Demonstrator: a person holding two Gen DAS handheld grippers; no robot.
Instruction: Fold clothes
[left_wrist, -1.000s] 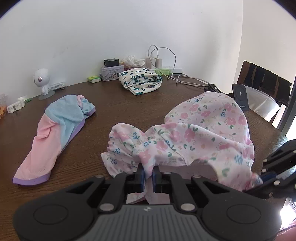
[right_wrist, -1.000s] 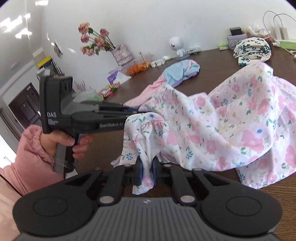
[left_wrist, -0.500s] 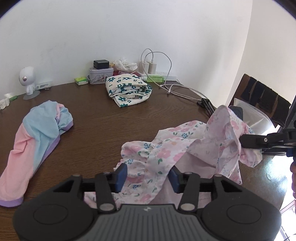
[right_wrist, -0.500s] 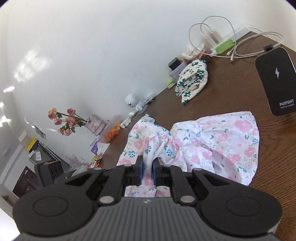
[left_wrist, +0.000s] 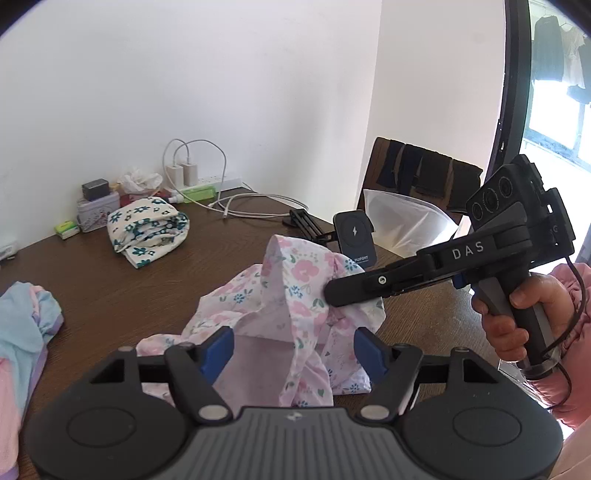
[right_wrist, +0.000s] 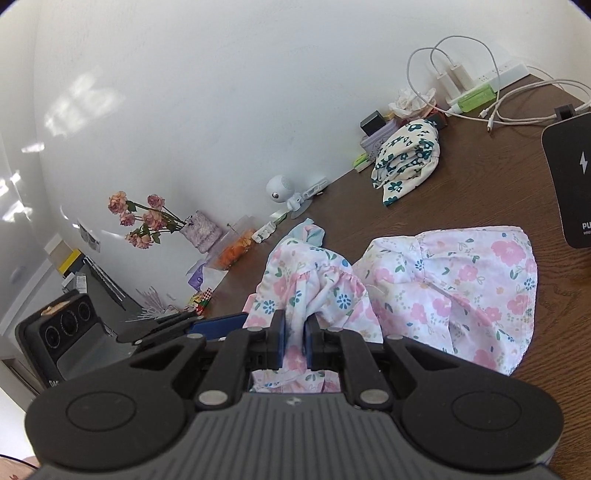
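Your left gripper (left_wrist: 293, 347) has just been opening: its jaws stand released, wide apart, with the pink floral garment (left_wrist: 291, 306) lying between them but not pressed by either pad. Your right gripper (right_wrist: 293, 341) has its jaws clenched on a bunched fold of that garment, lifting it off the desk (left_wrist: 221, 243) while the rest lies spread there. Three garments are on the desk: a pastel one (left_wrist: 22, 325) at the left, a folded dark-flowered one (left_wrist: 147, 229) near the wall, and the pink one.
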